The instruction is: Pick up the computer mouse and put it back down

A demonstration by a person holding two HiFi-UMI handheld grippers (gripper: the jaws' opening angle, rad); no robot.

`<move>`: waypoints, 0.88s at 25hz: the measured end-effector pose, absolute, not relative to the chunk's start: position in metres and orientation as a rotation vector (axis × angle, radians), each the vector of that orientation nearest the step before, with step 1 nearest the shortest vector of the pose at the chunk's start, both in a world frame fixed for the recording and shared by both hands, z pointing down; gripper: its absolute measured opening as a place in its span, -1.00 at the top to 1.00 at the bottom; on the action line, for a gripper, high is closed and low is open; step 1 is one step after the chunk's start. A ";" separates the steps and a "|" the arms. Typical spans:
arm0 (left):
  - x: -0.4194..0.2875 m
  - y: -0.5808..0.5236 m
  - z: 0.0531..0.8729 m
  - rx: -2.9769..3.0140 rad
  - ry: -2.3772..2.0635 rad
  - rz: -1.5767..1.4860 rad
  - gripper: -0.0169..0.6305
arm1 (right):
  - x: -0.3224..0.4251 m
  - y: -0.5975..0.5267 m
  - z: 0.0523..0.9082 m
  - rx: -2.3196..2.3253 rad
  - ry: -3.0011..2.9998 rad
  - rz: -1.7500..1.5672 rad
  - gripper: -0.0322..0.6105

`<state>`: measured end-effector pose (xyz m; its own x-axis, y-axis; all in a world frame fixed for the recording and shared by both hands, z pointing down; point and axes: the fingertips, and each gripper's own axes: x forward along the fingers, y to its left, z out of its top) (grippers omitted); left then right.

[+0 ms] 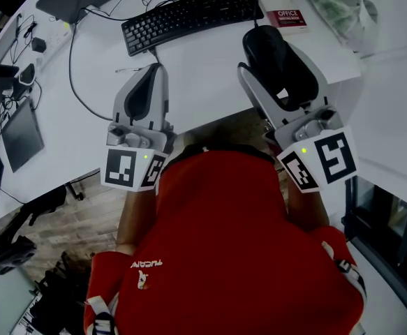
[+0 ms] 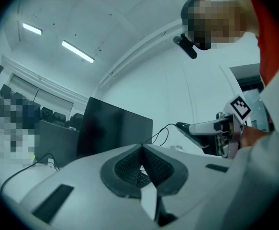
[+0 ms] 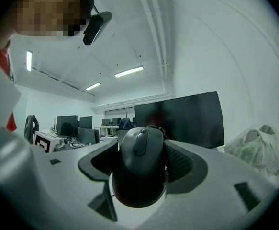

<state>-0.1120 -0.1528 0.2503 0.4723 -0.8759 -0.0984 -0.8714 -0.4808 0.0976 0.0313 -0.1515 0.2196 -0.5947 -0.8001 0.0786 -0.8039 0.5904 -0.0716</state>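
The black computer mouse is off the white desk, clamped between the jaws of my right gripper. In the right gripper view the mouse fills the gap between the two dark pads, scroll wheel facing up, with the right gripper pointing about level toward a dark monitor. My left gripper hovers over the desk to the left, below the keyboard. Its pads meet at the tip with nothing between them, as the left gripper view shows.
A black keyboard lies at the back of the desk, with a red-and-white booklet and a plastic bag to its right. Cables, a tablet and small devices crowd the left side. The person's red shirt fills the foreground.
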 end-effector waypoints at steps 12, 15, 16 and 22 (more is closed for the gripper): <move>-0.113 -0.148 0.268 2.627 -1.610 -0.149 0.92 | 0.041 -0.171 0.328 1.375 -2.568 0.283 -0.04; -0.114 -0.148 0.274 2.616 -1.611 -0.129 0.92 | 0.044 -0.175 0.366 1.357 -2.494 0.326 -0.04; -0.114 -0.148 0.276 2.613 -1.611 -0.122 0.92 | 0.045 -0.177 0.379 1.350 -2.471 0.343 -0.04; -0.113 -0.147 0.282 2.609 -1.605 -0.100 0.92 | 0.050 -0.182 0.444 1.299 -2.352 0.428 -0.04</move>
